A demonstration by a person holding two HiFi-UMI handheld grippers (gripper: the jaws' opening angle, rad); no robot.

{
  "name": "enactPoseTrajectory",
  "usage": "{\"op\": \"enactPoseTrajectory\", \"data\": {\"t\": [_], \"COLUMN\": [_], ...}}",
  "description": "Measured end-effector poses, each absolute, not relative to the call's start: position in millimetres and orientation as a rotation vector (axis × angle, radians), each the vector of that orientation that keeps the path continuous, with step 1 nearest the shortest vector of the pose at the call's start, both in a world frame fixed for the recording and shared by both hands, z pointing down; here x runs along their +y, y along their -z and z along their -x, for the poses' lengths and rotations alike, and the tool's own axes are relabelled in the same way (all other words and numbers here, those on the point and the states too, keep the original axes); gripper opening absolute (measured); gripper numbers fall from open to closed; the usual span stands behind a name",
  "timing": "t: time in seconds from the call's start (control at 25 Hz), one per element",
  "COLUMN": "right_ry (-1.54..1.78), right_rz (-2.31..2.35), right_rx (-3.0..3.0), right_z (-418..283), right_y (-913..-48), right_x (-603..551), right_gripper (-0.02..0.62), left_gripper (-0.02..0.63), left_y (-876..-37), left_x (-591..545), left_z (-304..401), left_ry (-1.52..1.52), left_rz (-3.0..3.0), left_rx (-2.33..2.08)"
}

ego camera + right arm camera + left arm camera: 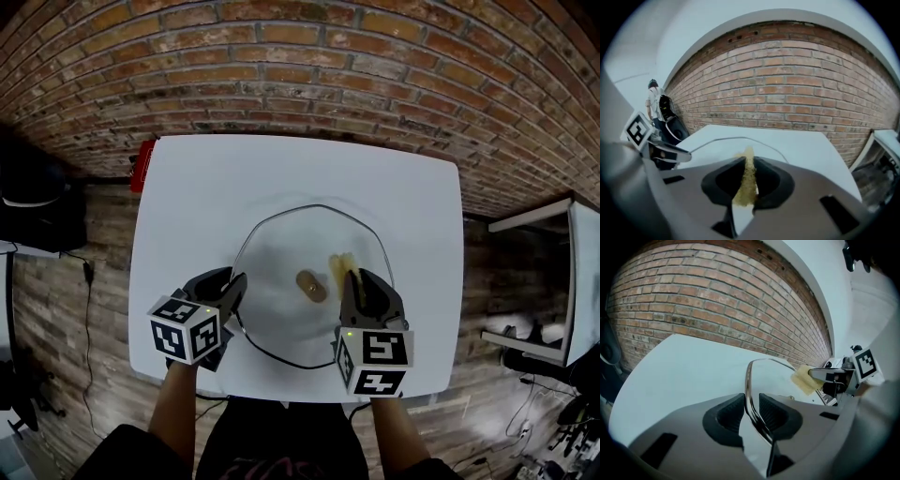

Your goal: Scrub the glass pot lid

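The glass pot lid (281, 253) lies flat on the white table (206, 187), its brown knob (311, 286) near the middle. My left gripper (236, 291) is shut on the lid's metal rim (749, 394) at its left edge. A yellow sponge (343, 266) sits squeezed in my right gripper (362, 286), pressed against the glass just right of the knob. Seen from the left gripper view, the sponge (805, 378) sticks out of the right gripper's jaws over the lid. The right gripper view shows the sponge (746, 180) as a thin strip between the black pads.
A brick wall (309, 75) runs behind the table. A red object (142, 164) hangs off the table's far left corner. A white cabinet (572, 272) stands to the right, dark equipment (37, 211) to the left.
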State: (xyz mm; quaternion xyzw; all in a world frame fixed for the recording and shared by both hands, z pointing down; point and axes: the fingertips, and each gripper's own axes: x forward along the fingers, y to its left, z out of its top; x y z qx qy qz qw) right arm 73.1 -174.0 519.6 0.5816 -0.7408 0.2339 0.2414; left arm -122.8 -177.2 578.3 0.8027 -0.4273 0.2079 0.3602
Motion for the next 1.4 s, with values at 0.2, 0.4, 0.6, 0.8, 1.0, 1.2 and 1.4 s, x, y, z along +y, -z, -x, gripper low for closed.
{"op": "enactPoseTrajectory", "data": {"t": [0.2,0.4,0.6,0.8,1.0,1.2,1.4], "right_ry": [-0.77,-0.779,-0.737,-0.659,-0.618,-0.636,-0.633], "right_rz": [-1.28,-1.147,-1.233,-1.352,-1.413,-1.465,-1.516], "right_rx": [-2.297,-2.237,-2.089,-1.9,-1.782,-1.841,-1.91], "right_z": [29.1,52.4,4.9,-59.1,-98.6,-97.1,-95.7], "right_y": [-501.1,-532.3,-551.7,-551.2,-548.7,-543.1,-533.0], "right_x": [-133.4,-106.4,-110.9,-121.8,-124.6,-127.9,-130.7], "right_gripper": [0.058,0.058,0.058,0.058,0.058,0.058,0.058], "left_gripper": [0.103,0.103,0.103,0.103,0.103,0.103,0.103], "left_y": [-577.7,-577.8,-579.6,-578.5,-578.6,-576.6,-563.6], "left_x": [-176.1,-174.3,-172.9,-174.4,-176.2,-178.6,-185.3], "left_z": [123.2,123.7,125.4,124.0,122.9,124.6,134.1], "left_ry": [-0.529,-0.528,-0.525,-0.537,-0.546,-0.53,-0.513], "left_rz": [-2.062,-2.061,-2.06,-2.064,-2.07,-2.078,-2.095], "left_rx": [-1.109,-1.11,-1.11,-1.116,-1.114,-1.137,-1.195]}}
